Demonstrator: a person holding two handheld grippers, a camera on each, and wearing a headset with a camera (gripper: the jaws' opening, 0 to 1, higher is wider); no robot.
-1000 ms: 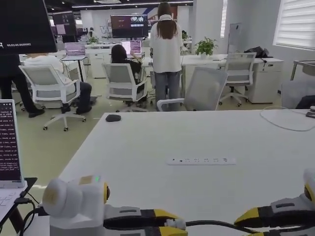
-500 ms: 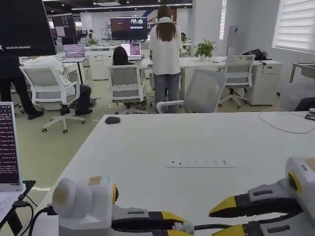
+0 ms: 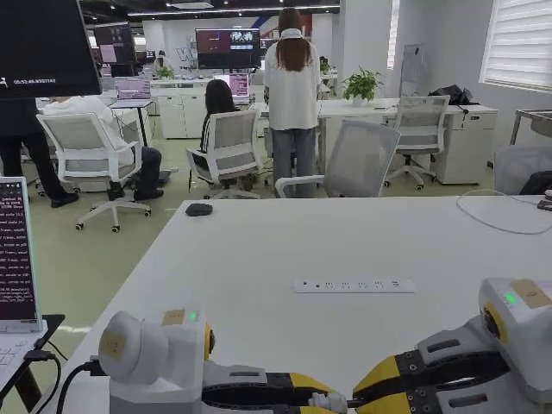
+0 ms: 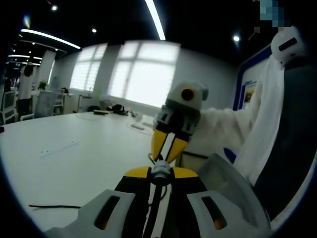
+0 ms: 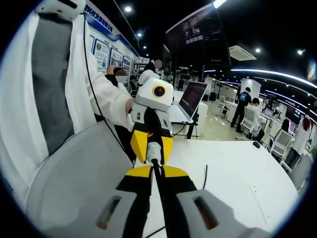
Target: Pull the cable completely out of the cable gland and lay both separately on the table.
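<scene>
Gland and cable held tip to tip above the near edge

Yellow-and-black left gripper is pressed together on the small white plastic cable gland, holding it in the air over the near side of the wide white tabletop. Facing it, the yellow-and-black right gripper is pinching the thin black round cable just beside the gland, so the two sets of tips almost meet. The cable looks to be seated in the gland, with the pull not yet finished, and neither part lies on the tabletop.

The cable gland is probably light, hard and smooth. It could twist or pop out of a shallow pinch, so it wants holding squarely across its body, as it appears to be now. The cable is likely soft and limp, and its sheath is probably squeezed by the gland's seal, so it may drag instead of sliding freely. Taking it close to the gland keeps the pull straight along the bore. A grasp further off would only let it bend. Several short pulls with fresh holds seem likelier than one long draw.

A black strand lies flat on the tabletop in the left gripper view, and I cannot tell whether it is this cable's free end
</scene>
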